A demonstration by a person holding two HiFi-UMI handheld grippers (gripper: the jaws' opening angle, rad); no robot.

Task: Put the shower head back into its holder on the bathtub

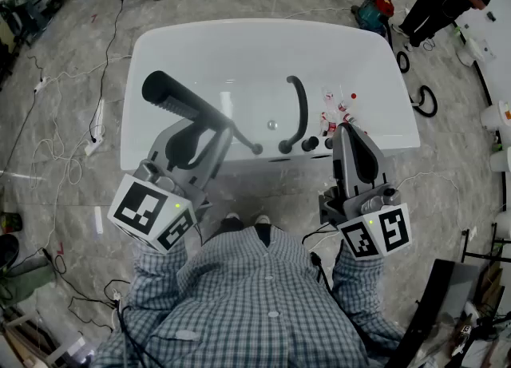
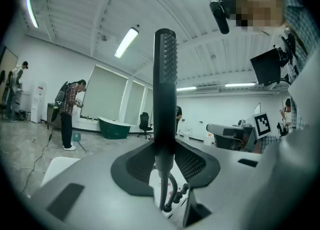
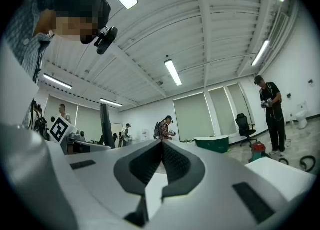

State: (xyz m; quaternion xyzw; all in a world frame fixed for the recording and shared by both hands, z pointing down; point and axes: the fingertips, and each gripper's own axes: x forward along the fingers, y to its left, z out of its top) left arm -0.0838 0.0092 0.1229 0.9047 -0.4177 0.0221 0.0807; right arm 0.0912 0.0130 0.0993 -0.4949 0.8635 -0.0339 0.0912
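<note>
Black and long, the shower head is clamped by its handle between the pads of the left tool. It is held above the white bathtub, with its spray end pointing up and away to the left. Seen from the left gripper view, the shower head stands upright between the jaws. A black hose curves across the tub to the dark knobs on the near rim. The right tool has its jaws pressed together with nothing between them and hovers just right of those knobs. Grey stone floor strewn with cables surrounds the tub.
</note>
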